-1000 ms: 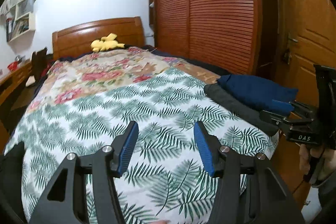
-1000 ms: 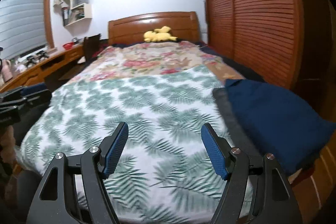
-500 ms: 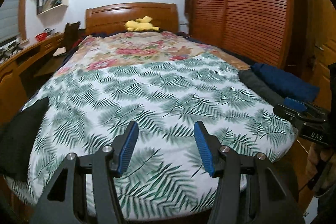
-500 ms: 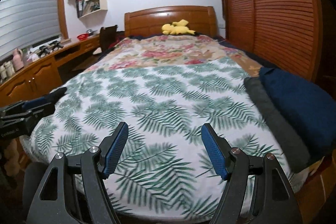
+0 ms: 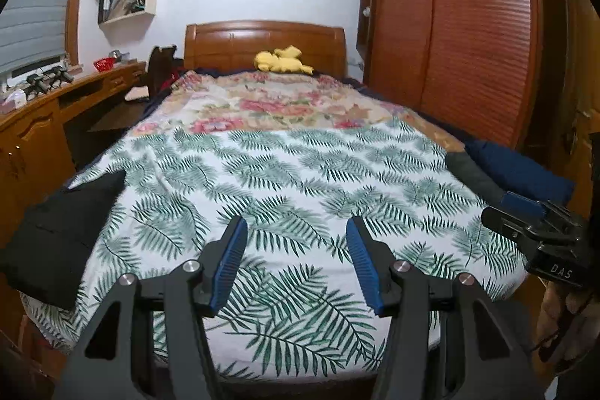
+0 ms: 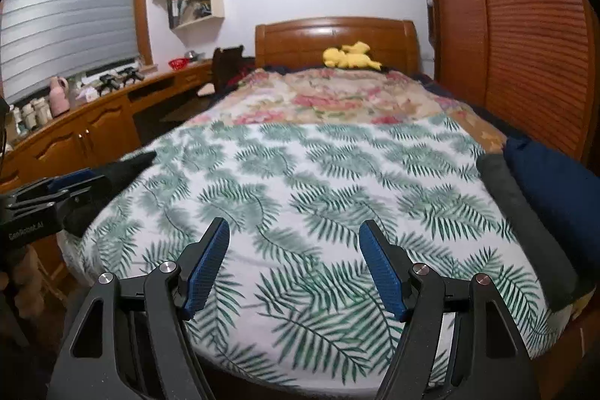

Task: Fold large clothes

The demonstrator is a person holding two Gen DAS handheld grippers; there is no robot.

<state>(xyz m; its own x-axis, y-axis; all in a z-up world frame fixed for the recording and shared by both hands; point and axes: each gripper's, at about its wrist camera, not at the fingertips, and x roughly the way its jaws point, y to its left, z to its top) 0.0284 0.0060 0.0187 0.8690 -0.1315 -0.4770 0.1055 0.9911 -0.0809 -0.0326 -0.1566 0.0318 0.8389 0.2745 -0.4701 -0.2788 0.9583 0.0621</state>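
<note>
- Both tools are out over the foot of the bed (image 5: pixel 300 175), tipped a little downward, and neither one has cloth in it.
- Left gripper (image 5: pixel 296 263): its blue pads stand moderately apart with only the palm-leaf cover showing through the gap. Nothing held.
- Right gripper (image 6: pixel 292 267): jaws set wider, again just leaf print between them. Empty too.
- The clothes? A black garment (image 5: pixel 56 231) lies on the bed's near corner, well off to the left of the left gripper's fingers and out of their line.
- On the other side, a dark blue garment (image 6: pixel 555 182) rests on a grey garment (image 6: pixel 525 223) at the bed's edge, well off to the right of the right gripper's fingers.
- My read: this is the lining-up step, with no fold started; the cover ahead of both sets of fingers is bare.
- The next move, I'd judge, calls for picking one pile, swinging the nearer fingers across to its edge and bringing that piece onto the open cover ahead.
- Which pile is waiting and which is finished I can't tell from here.
</note>
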